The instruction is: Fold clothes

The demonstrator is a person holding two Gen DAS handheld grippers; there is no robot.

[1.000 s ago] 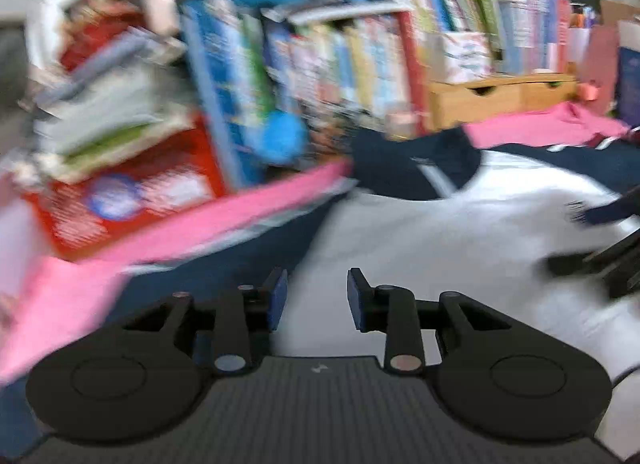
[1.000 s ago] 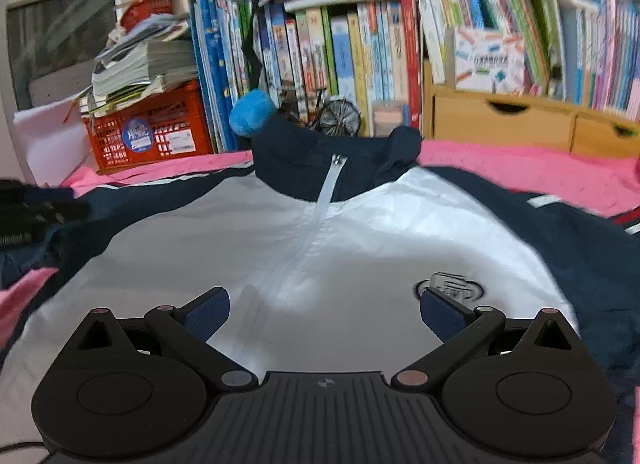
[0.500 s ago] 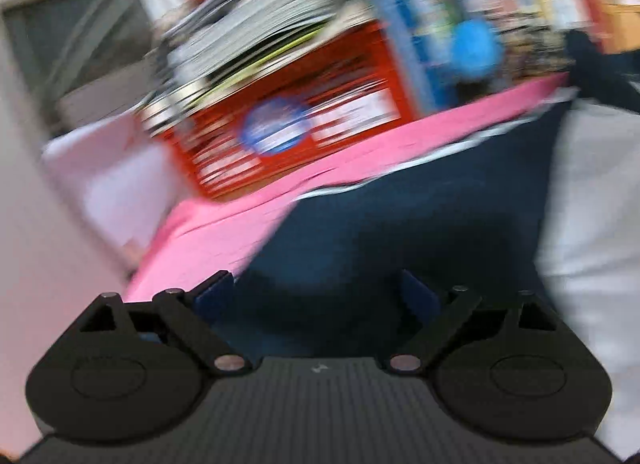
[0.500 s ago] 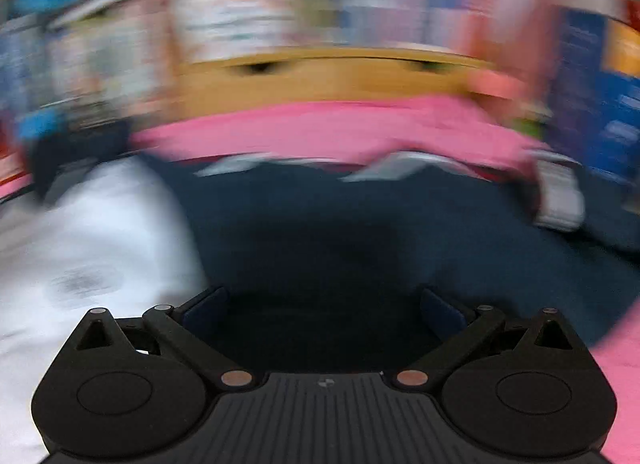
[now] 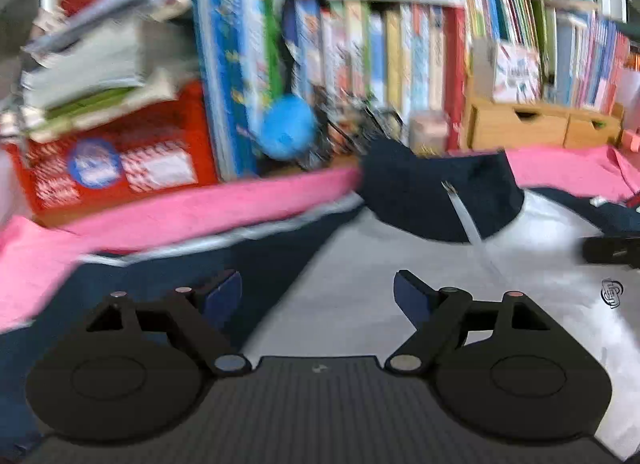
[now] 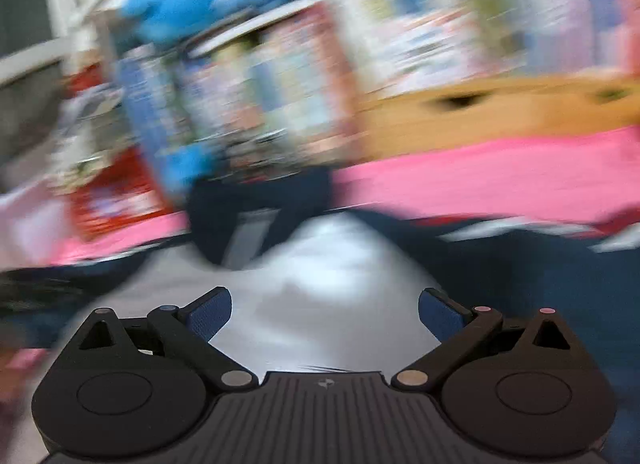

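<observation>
Jacket (image 5: 420,304) spread flat, red crate (image 5: 120,171) under stacked papers (image 5: 92,71)

- The left gripper (image 5: 318,296), nearly shut a second ago, is now spread wide, closing slightly, with nothing between its pads.
- Its view is swung back from the navy sleeve (image 5: 168,276) toward the jacket (image 5: 400,264) collar.
- The right gripper (image 6: 325,314) is returned from the far sleeve to the white front.

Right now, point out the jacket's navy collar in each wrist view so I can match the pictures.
Left wrist view: the navy collar sits right of centre, above the white chest panel, with the zipper running down from it.
Right wrist view: the collar is left of centre, blurred, at mid-height.
Shared landmark: the wooden drawer box, behind the pink cover.
</observation>
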